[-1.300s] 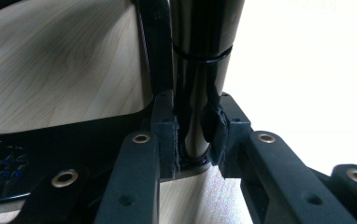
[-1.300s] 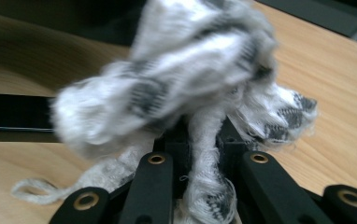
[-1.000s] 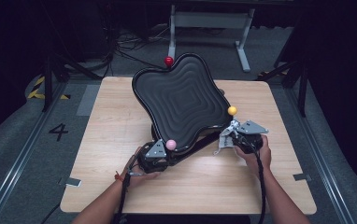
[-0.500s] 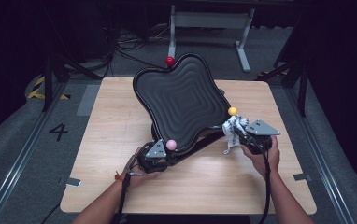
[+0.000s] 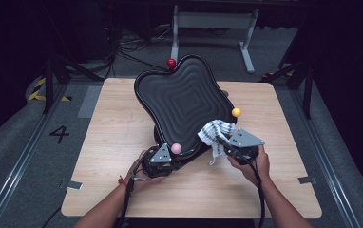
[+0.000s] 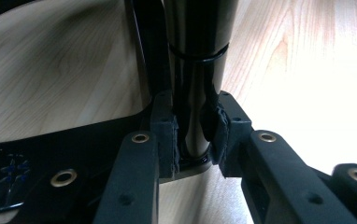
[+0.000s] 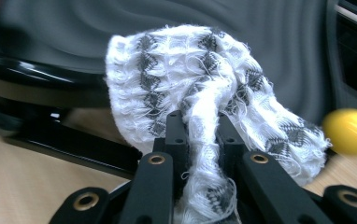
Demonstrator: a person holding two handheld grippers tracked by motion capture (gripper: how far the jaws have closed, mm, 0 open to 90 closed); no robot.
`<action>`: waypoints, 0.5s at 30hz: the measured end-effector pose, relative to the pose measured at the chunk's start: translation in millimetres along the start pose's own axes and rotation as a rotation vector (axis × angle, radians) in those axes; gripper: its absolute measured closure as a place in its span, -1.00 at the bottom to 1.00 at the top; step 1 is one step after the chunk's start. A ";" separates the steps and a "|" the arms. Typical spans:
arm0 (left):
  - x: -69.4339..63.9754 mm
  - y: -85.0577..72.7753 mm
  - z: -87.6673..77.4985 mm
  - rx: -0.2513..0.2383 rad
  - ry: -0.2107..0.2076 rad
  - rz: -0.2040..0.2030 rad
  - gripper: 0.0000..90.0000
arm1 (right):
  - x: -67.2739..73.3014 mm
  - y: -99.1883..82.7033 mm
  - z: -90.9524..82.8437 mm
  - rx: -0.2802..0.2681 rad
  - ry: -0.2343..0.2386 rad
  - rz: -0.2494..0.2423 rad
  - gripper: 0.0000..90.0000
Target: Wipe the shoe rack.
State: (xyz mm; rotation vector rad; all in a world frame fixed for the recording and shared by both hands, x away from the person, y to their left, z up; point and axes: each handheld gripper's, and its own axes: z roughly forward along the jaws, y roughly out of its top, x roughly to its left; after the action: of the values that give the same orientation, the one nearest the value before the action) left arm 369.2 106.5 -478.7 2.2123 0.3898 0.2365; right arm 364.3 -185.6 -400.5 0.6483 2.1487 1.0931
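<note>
A black ridged tray [image 5: 184,102] stands tilted on a stand at the table's middle, with a red ball [image 5: 171,62], a pink ball [image 5: 176,148] and a yellow ball [image 5: 236,112] at its corners. My left gripper [image 5: 167,159] sits at the tray's near edge. In the left gripper view it [image 6: 195,135] is shut on a glossy black post [image 6: 195,70] of the stand. My right gripper [image 5: 224,142] is shut on a white cloth with a grey zigzag pattern [image 5: 215,130], bunched against the tray's lower right edge. In the right gripper view the cloth [image 7: 204,79] bulges over the gripper [image 7: 203,126], beside the yellow ball [image 7: 349,130].
The wooden table [image 5: 113,133] has bare room left of the tray and along its near edge. A white metal frame [image 5: 213,21] stands on the floor behind the table. Cables lie on the floor at the back left.
My right gripper has lifted and carried the cloth up and left onto the tray's lower right edge. The left hand has kept still.
</note>
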 end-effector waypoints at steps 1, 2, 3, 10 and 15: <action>-0.8 0.2 0.5 -0.003 -0.002 -0.002 0.63 | 3.9 1.7 1.0 -0.004 0.011 -0.008 0.77; -1.7 0.4 0.9 -0.006 -0.001 -0.001 0.63 | 6.9 3.0 1.9 -0.004 0.019 -0.021 0.77; -2.6 0.5 1.2 -0.009 -0.002 -0.006 0.63 | 9.3 4.1 2.8 -0.006 0.028 -0.026 0.77; -5.8 2.1 2.9 -0.006 -0.002 0.008 0.62 | 19.0 6.3 2.7 -0.004 0.081 -0.028 0.77; -6.6 2.5 2.9 -0.002 -0.001 0.008 0.62 | 29.8 10.4 0.3 -0.010 0.127 -0.048 0.77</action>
State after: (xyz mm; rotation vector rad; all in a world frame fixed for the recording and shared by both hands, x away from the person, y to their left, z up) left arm 364.4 100.5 -478.7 2.2121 0.3804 0.2401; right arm 345.8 -160.0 -401.3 0.5321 2.2534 1.1456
